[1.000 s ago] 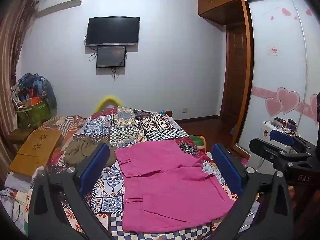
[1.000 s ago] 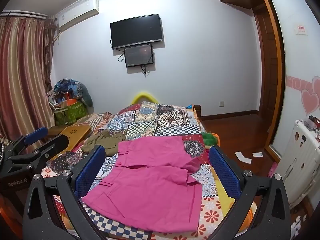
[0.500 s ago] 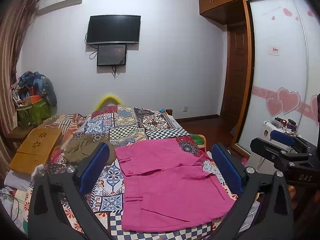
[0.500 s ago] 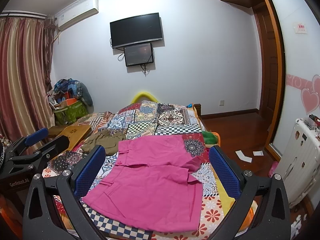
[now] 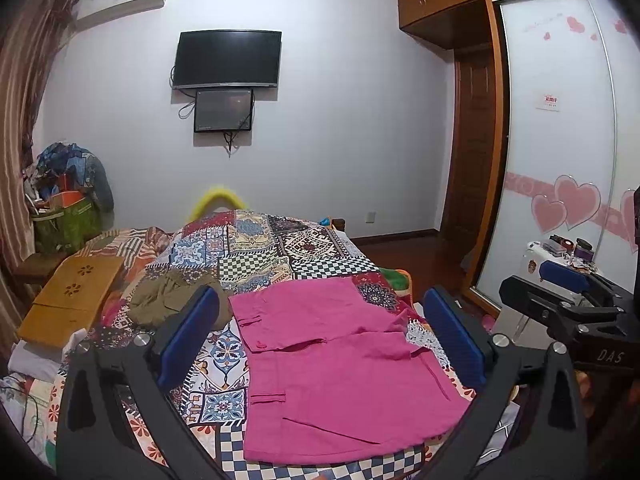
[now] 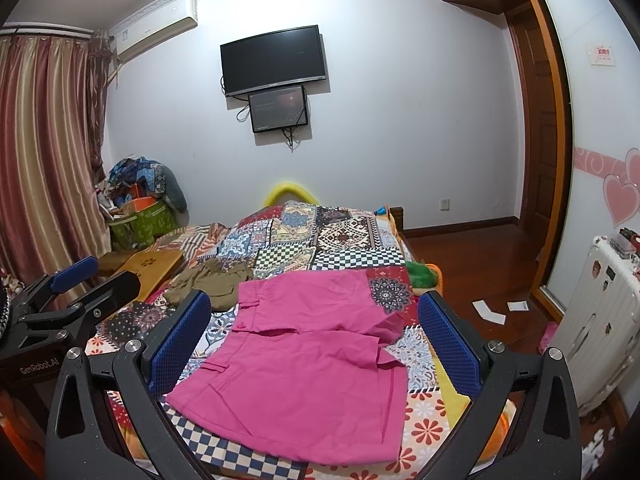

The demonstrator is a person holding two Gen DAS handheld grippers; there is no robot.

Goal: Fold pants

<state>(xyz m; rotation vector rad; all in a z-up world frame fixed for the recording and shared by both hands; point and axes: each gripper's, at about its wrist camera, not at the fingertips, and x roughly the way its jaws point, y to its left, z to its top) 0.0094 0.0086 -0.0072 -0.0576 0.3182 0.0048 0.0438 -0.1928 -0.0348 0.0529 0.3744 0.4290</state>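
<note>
Pink pants (image 5: 340, 364) (image 6: 308, 364) lie spread flat on the patchwork bedspread (image 5: 256, 248) (image 6: 320, 236), waistband to the left, one leg edge slightly turned over. My left gripper (image 5: 320, 336) hovers above the near end of the pants, jaws wide apart, nothing between them. Over the same garment from the right side my right gripper (image 6: 314, 340) hangs open and empty too. Each gripper shows at the edge of the other's view: the right one (image 5: 568, 300), the left one (image 6: 76, 288).
An olive-brown garment (image 5: 168, 296) (image 6: 212, 280) lies bunched left of the pants. A wooden lap tray (image 5: 72, 296) rests at the bed's left. A white suitcase (image 6: 600, 320) stands at the right, papers (image 6: 488, 312) lie on the wood floor. Bags are piled by the curtain (image 6: 40, 152).
Both views have drifted only slightly, with the pants and grippers in nearly the same places. Jaws stay wide apart.
</note>
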